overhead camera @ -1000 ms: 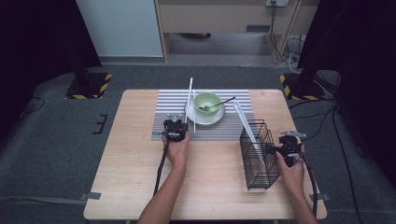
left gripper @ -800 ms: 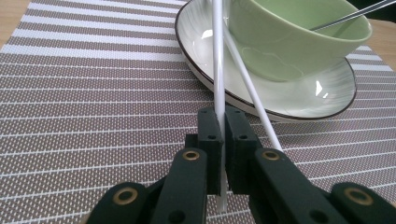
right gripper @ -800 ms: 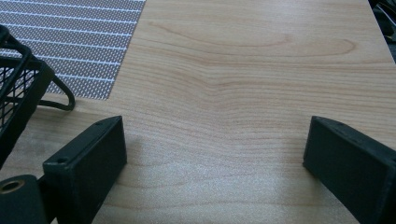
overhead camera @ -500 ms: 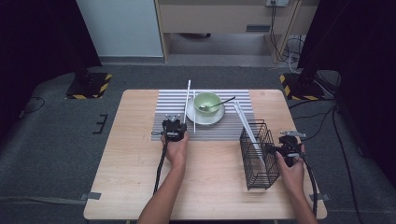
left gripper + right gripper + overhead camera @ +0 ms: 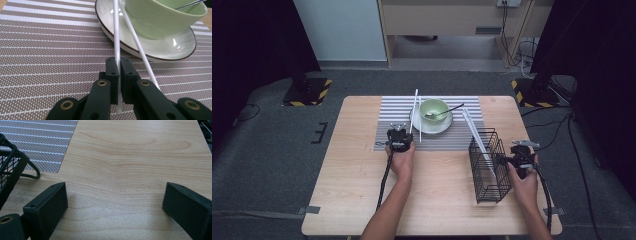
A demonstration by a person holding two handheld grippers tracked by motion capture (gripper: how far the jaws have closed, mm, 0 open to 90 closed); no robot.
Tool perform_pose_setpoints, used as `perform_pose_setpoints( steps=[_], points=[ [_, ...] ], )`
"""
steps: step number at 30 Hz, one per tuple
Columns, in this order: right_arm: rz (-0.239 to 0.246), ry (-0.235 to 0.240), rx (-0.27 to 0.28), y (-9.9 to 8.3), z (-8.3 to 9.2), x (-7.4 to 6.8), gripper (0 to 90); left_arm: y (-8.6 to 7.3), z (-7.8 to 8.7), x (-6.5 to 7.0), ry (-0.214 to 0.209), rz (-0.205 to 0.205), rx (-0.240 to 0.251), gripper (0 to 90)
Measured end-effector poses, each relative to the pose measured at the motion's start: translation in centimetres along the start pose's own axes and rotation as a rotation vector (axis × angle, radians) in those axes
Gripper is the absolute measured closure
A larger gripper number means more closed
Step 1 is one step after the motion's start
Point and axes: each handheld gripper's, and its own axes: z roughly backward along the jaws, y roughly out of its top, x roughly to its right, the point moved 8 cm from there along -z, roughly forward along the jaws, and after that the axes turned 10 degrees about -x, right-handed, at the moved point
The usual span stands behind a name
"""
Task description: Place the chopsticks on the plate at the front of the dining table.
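Two units | left hand-held gripper (image 5: 117, 72) clamps white chopstick (image 5: 116, 32) | right hand-held gripper (image 5: 115, 202) agape, empty

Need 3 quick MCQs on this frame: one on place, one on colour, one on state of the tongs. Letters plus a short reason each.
1. Where does the green bowl sit?
A. In the wire basket
B. On a white plate on the striped mat
C. On bare wood by the table's near edge

2. What colour is the wire basket?
A. Black
B. White
C. Green

3. How do the left tongs stand?
A. Wide open over bare wood
B. Shut on a spoon handle
C. Shut on a white chopstick

Key:
1 B: the high view shows the bowl on the white plate, which lies on the striped mat.
2 A: its wires are black against the wooden table.
3 C: the left gripper view shows the jaws closed around the white chopstick; the right tongs are the ones open over wood.
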Motion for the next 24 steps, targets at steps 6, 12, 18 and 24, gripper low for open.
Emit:
perform_pose_setpoints(
  steps=[6,12,18,24],
  points=[
    [0.000,0.000,0.000,0.00,0.00,0.00,6.0,-0.13,-0.11,-0.03,-0.002,0.001,-0.003,85.7],
    [0.000,0.000,0.000,0.00,0.00,0.00,6.0,-0.11,-0.07,-0.01,0.000,0.001,-0.001,85.6],
    [0.000,0.000,0.000,0.00,0.00,0.00,6.0,-0.11,-0.04,-0.04,0.003,-0.003,-0.002,85.7],
    [0.000,0.000,0.000,0.00,0.00,0.00,6.0,-0.11,-0.07,0.04,0.006,-0.001,0.001,85.7]
  ],
)
